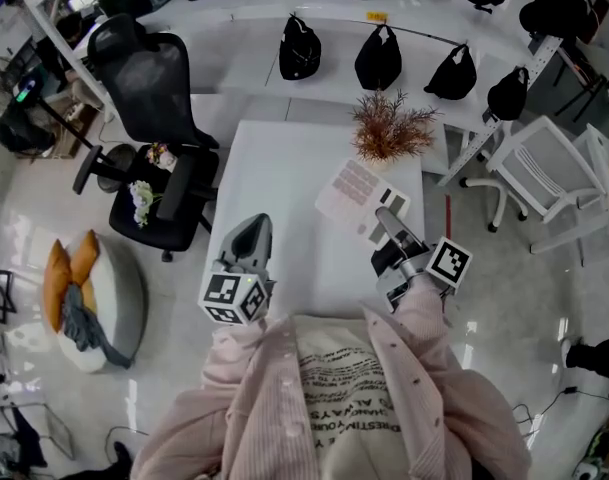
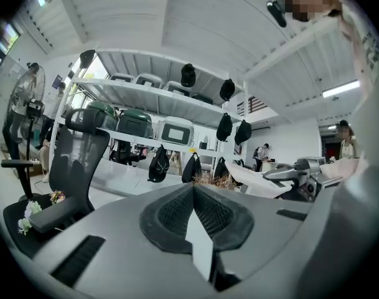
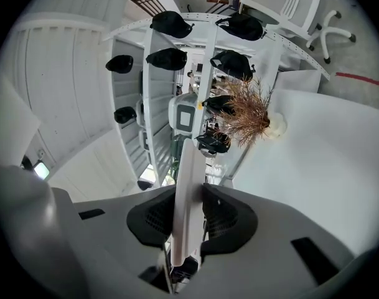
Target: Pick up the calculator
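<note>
The calculator point(image 1: 362, 200), a flat white slab with pale pink keys, is held tilted above the white table point(image 1: 274, 208). My right gripper point(image 1: 389, 228) is shut on its near edge. In the right gripper view the calculator point(image 3: 187, 157) stands edge-on, with the pads of the right gripper point(image 3: 190, 193) pressed on both of its faces. My left gripper point(image 1: 252, 232) hovers over the table's left front part, its jaws together and nothing in them. In the left gripper view the left gripper point(image 2: 192, 197) is shut, and the calculator point(image 2: 254, 182) shows at the right.
A dried plant in a small vase point(image 1: 389, 133) stands at the table's far right. A black office chair point(image 1: 154, 108) is left of the table and a white chair point(image 1: 544, 183) to the right. Black caps point(image 1: 299, 50) hang on a rack behind.
</note>
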`<state>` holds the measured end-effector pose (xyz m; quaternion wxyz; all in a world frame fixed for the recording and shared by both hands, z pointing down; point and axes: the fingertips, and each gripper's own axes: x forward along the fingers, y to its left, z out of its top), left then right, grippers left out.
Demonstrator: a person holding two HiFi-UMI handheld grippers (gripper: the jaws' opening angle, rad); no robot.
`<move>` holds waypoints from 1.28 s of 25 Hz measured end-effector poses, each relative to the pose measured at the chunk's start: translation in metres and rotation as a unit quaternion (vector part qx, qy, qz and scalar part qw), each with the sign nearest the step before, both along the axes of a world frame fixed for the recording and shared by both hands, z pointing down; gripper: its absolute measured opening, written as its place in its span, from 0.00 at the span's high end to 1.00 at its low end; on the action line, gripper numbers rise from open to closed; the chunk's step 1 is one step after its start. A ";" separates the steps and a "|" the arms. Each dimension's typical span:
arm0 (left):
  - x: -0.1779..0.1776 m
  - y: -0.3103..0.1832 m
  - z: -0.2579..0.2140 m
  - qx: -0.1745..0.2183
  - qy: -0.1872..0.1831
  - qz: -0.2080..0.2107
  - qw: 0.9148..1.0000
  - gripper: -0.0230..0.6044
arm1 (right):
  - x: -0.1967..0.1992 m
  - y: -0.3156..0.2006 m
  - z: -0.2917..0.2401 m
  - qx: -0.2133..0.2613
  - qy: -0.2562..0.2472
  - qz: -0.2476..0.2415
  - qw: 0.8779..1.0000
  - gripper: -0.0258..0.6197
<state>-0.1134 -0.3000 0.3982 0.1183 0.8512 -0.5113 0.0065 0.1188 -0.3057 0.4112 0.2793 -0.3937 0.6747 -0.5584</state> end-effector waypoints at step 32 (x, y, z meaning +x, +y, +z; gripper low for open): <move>-0.013 -0.002 -0.011 0.019 -0.013 -0.008 1.000 0.96 | 0.001 0.000 -0.002 -0.003 -0.028 0.018 0.999 0.83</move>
